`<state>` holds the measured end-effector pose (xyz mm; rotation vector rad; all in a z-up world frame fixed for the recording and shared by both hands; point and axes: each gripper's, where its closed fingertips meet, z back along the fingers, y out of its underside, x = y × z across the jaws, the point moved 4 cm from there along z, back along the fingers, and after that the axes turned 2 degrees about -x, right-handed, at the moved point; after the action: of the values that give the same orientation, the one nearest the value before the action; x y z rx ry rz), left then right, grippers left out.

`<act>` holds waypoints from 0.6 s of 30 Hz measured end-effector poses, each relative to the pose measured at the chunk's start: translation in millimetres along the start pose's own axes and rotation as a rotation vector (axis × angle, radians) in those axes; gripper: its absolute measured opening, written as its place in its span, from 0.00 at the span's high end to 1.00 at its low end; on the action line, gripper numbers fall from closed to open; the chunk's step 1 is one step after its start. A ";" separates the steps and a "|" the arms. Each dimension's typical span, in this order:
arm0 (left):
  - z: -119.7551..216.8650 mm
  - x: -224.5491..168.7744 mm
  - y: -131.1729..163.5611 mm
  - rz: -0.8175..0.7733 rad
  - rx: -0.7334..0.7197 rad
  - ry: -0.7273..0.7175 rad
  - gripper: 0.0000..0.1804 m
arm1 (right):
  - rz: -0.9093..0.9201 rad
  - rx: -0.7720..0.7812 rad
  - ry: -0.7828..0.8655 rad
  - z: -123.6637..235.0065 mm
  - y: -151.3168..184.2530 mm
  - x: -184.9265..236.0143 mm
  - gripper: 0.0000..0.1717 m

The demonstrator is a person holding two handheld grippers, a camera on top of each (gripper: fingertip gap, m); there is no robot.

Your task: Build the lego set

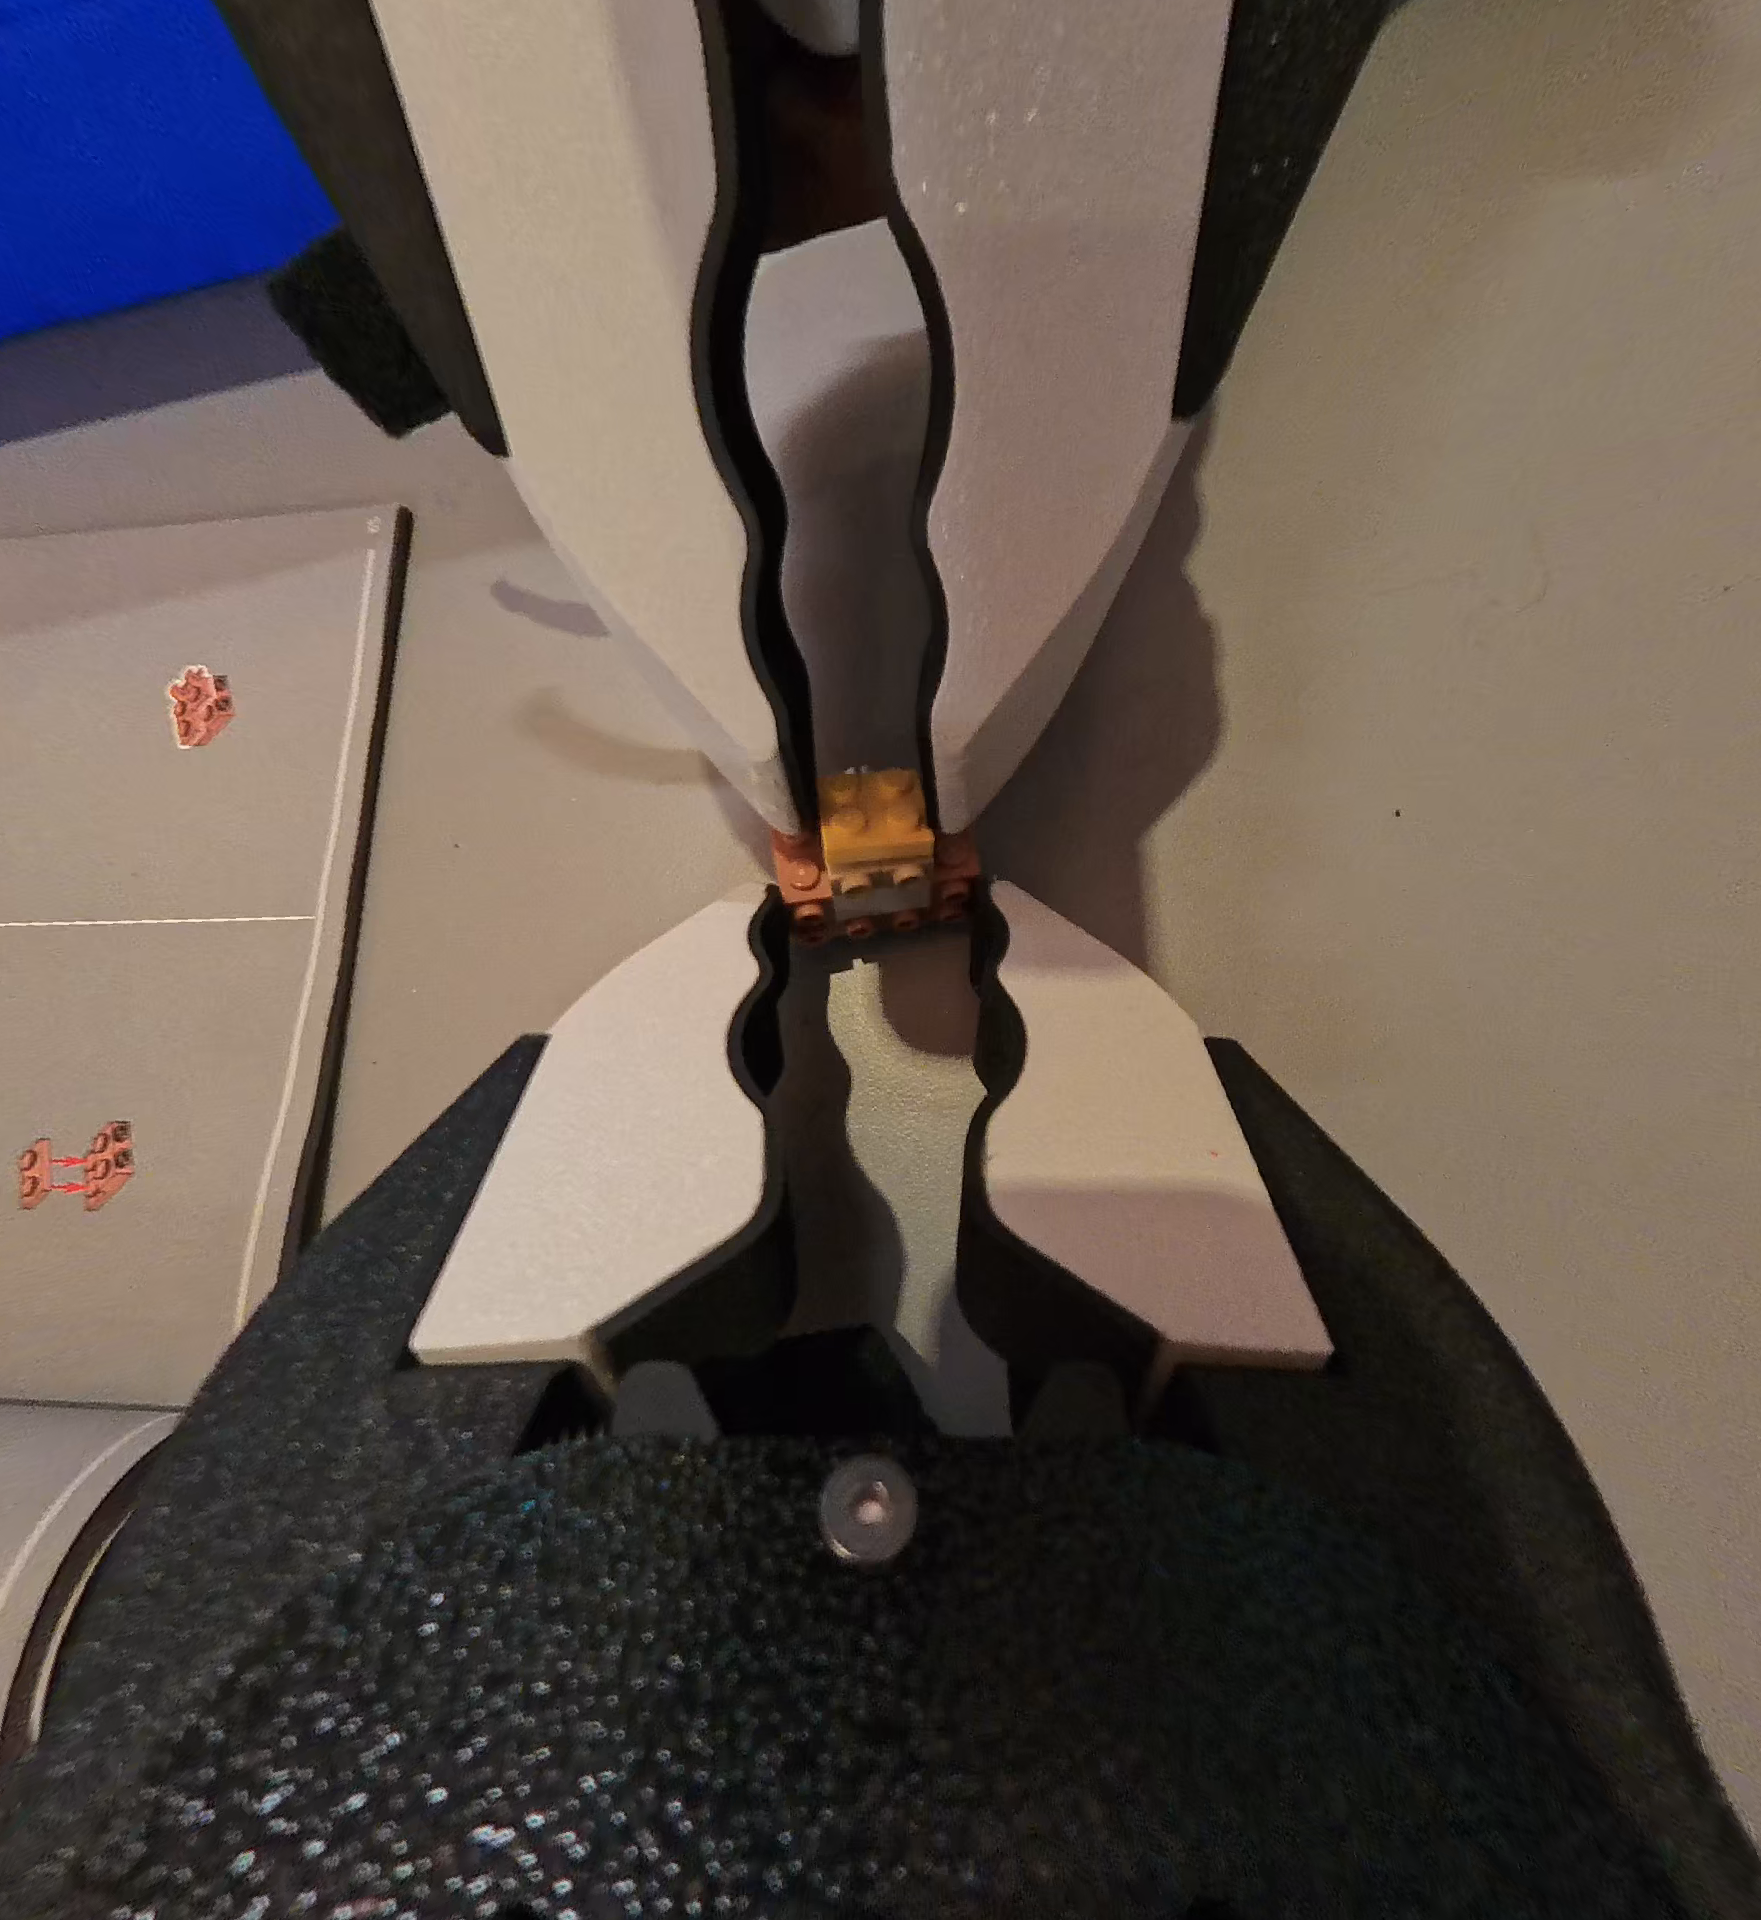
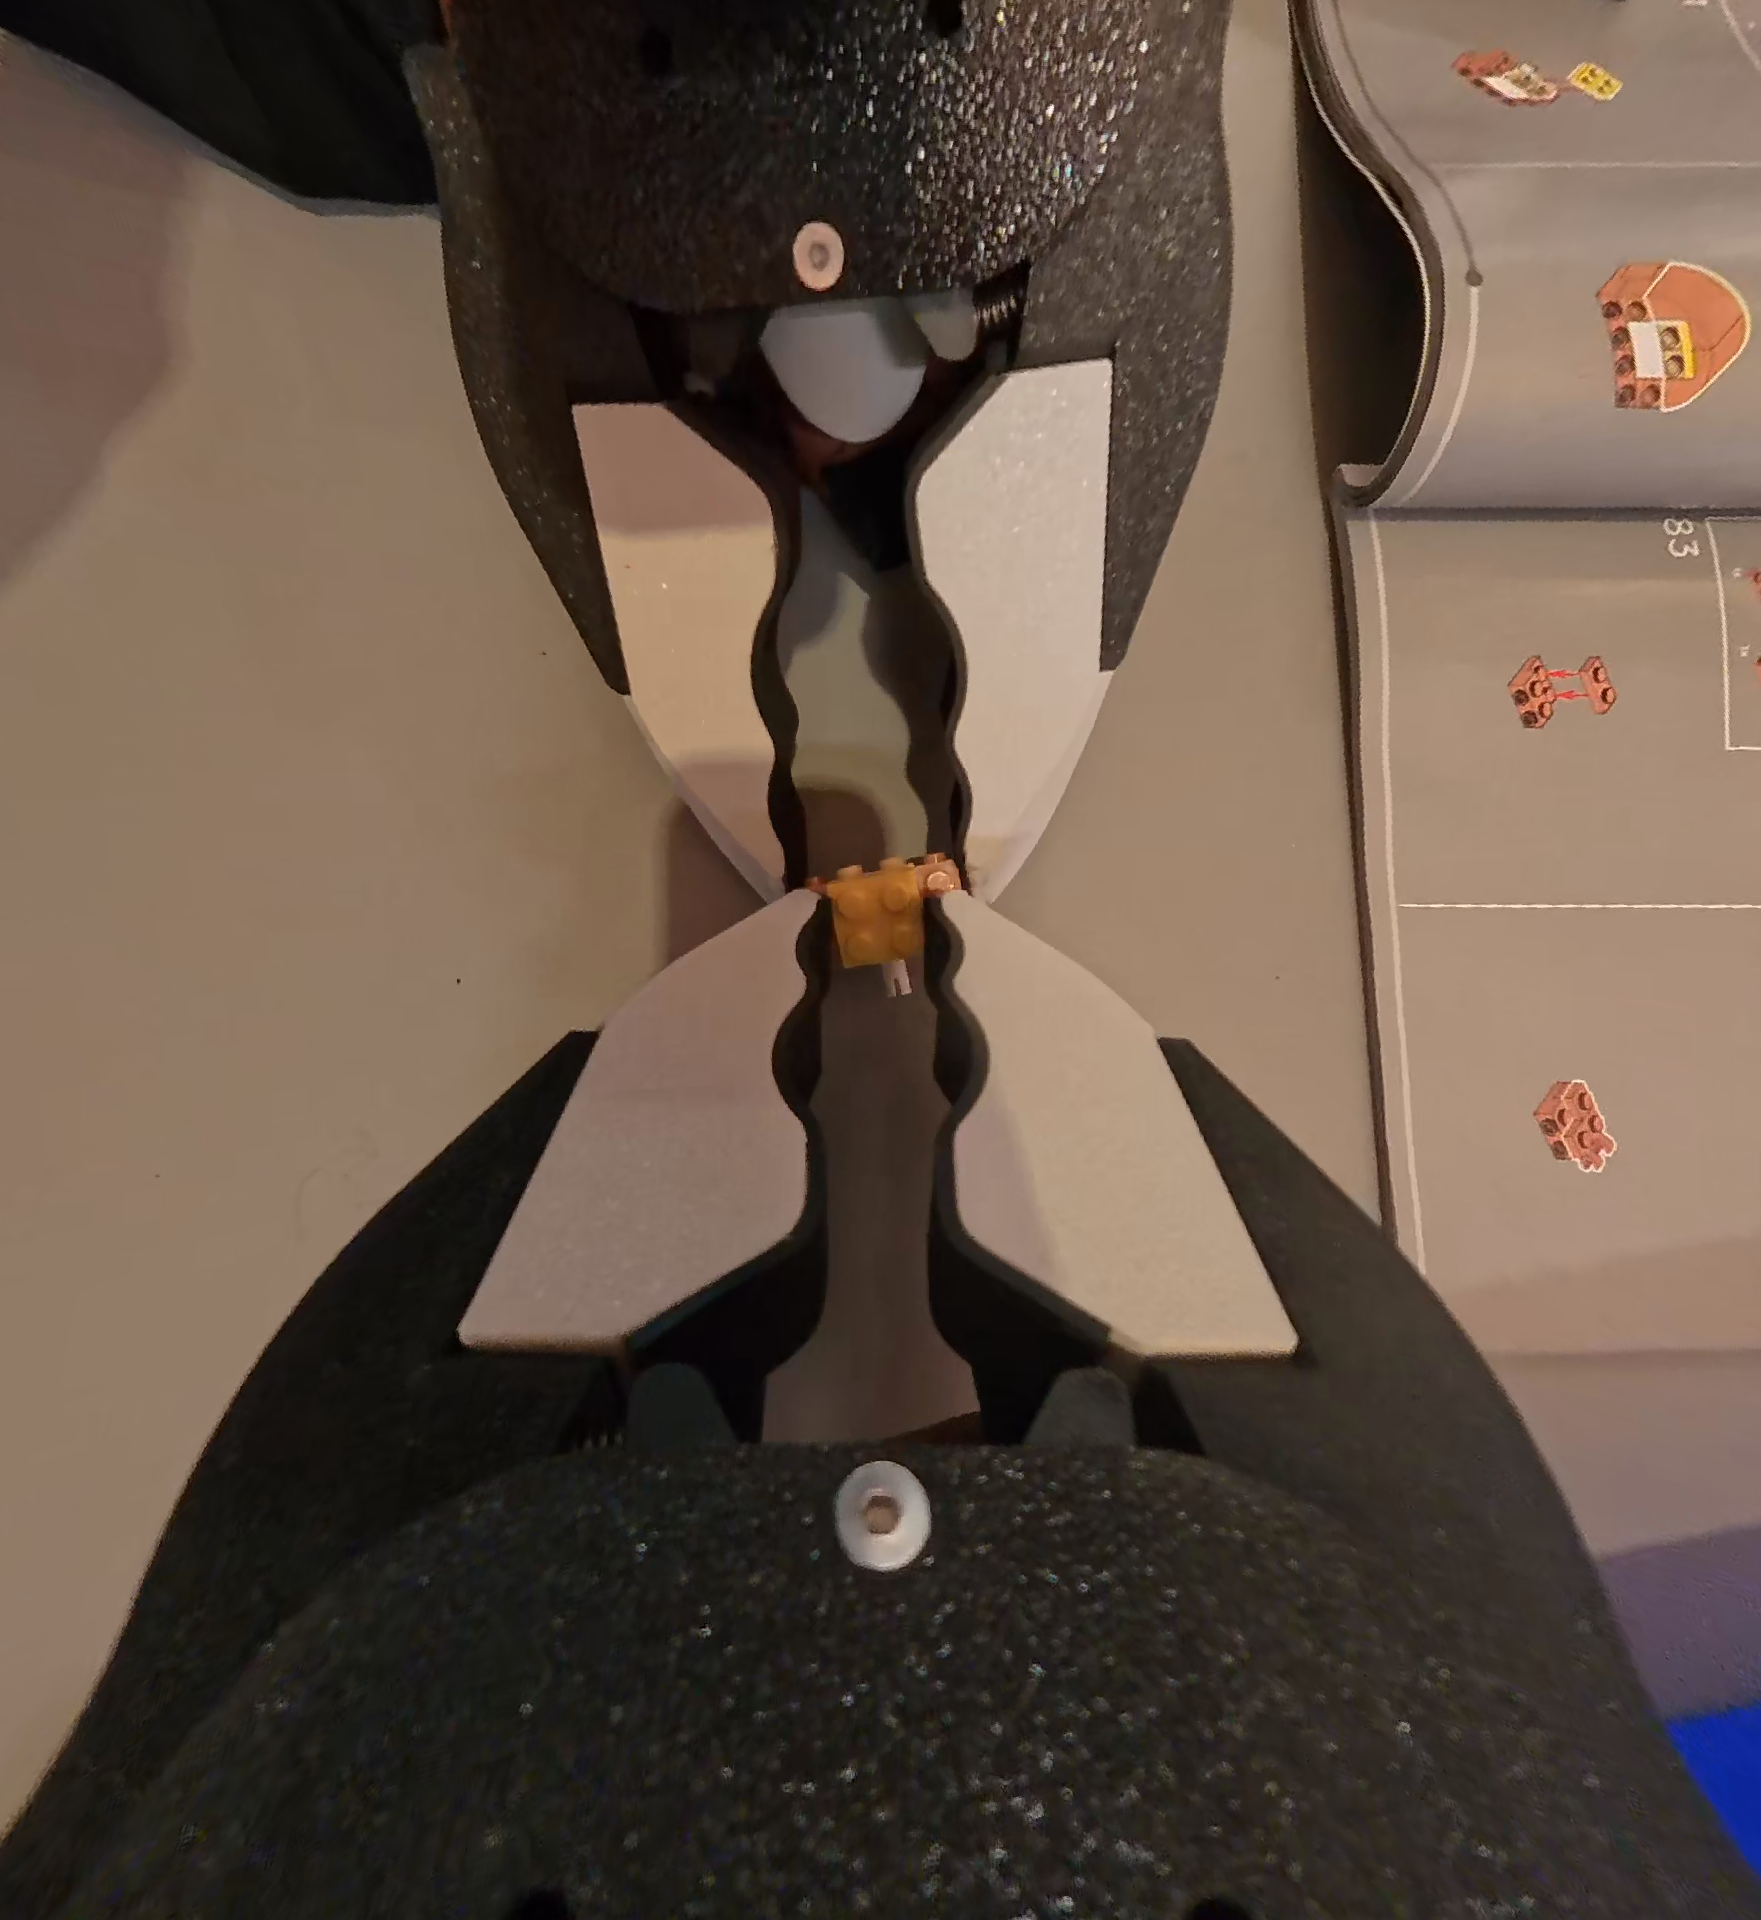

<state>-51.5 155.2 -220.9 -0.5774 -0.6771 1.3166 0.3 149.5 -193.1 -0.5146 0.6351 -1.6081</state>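
My two grippers meet tip to tip over the grey table (image 1: 1478, 727). My left gripper (image 1: 881, 920) is shut on a small brown brick assembly (image 1: 798, 883), its pads against the assembly's two sides. My right gripper (image 2: 874, 920) is shut on a yellow brick (image 2: 876, 925) that sits on the brown assembly (image 2: 943, 879). In the left wrist view the right gripper (image 1: 871, 800) comes in from the top, clamping the yellow brick (image 1: 874, 816). In the right wrist view the left gripper (image 2: 876, 868) comes in from the top. A small white pin (image 2: 897, 982) sticks out beside the yellow brick.
An open grey instruction booklet (image 1: 128, 935) with brick pictures lies beside the grippers; it also shows in the right wrist view (image 2: 1582, 831). A blue surface (image 1: 76, 156) lies beyond the booklet. A thin white cable (image 1: 14, 1579) curves at the lower left. Left and right tips are no more than a few centimetres apart.
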 end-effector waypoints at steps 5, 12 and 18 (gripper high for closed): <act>0.0 -0.6 -0.3 -0.009 0.006 -0.003 0.82 | 0.024 0.006 0.001 -0.3 -0.4 0.7 0.91; 0.1 -0.1 0.1 -0.003 0.013 -0.003 0.82 | 0.057 0.064 0.011 -1.1 -2.6 0.7 0.91; 0.3 -0.8 -0.8 -0.020 0.025 -0.017 0.82 | 0.062 0.163 -0.011 -1.4 -5.8 0.9 0.91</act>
<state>-51.3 154.3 -220.1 -0.5386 -0.6780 1.3106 -5.0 149.2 -190.3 -0.3799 0.5024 -1.5817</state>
